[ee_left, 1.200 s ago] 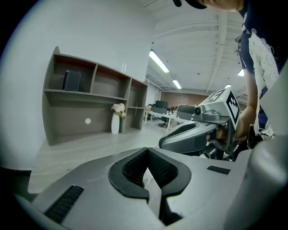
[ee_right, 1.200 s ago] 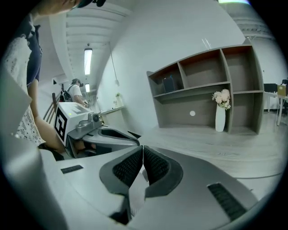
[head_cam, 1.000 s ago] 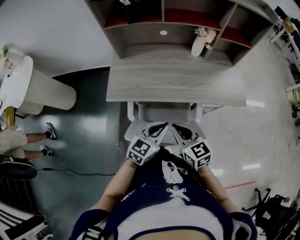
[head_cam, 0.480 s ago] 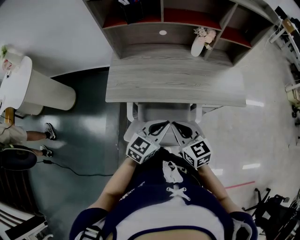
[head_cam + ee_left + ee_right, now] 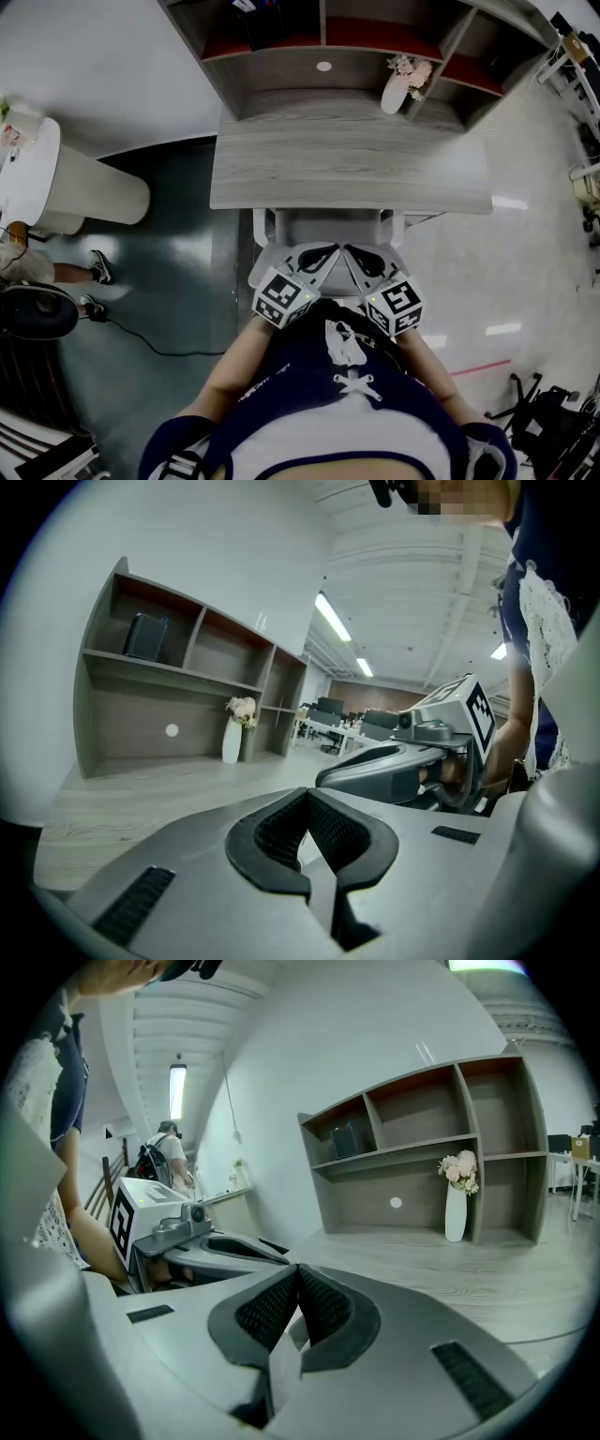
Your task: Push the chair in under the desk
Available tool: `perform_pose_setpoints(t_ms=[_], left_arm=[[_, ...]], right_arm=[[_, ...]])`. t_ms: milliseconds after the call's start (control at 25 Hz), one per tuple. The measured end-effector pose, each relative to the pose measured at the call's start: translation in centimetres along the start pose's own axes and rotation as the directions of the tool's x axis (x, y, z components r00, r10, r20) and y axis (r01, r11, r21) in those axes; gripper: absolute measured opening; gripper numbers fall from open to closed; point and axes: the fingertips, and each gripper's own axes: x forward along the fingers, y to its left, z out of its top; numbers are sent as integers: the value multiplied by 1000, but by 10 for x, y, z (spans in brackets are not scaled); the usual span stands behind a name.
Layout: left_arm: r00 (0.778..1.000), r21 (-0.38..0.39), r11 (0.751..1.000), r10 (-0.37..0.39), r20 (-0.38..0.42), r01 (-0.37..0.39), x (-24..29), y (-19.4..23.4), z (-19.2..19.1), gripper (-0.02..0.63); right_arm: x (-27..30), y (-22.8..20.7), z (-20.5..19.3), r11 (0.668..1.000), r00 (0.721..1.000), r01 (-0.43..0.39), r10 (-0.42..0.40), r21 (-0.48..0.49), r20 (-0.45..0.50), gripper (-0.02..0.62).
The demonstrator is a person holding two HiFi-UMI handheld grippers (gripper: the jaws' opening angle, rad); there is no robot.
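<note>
In the head view the white chair [image 5: 328,228] stands at the front edge of the grey wood desk [image 5: 347,169], with its seat partly beneath the top. My left gripper [image 5: 324,253] and right gripper [image 5: 354,253] lie side by side over the chair's back, both shut with nothing between the pads. I cannot tell whether the tips touch the chair. The left gripper view looks over the shut left gripper [image 5: 305,801] to the desk [image 5: 150,794]. In the right gripper view, the shut right gripper [image 5: 298,1271] points at the desk [image 5: 478,1269].
A shelf hutch [image 5: 328,52] stands on the back of the desk, with a white vase of flowers [image 5: 397,89] in it. At the left are a white round table [image 5: 56,178], a person's legs [image 5: 52,272] and a cable on the floor. A black stand [image 5: 539,412] is at the lower right.
Both grippers and the chair stay where they were. The person at the left edge has moved further out of the picture.
</note>
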Motion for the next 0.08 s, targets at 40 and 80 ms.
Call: perform_pose_setpoints(t_ms=[40,80], left_arm=[[1000,1,1000,-2,1,2,0,1,0,9],[1000,3,1000,-3,3,3,1,3,0,9]], right_arm=[[1,0,0,1000,1000,-1,1,1,-3,9],[3,-1,-1,1000,1000,-2,2,1,-5,9]])
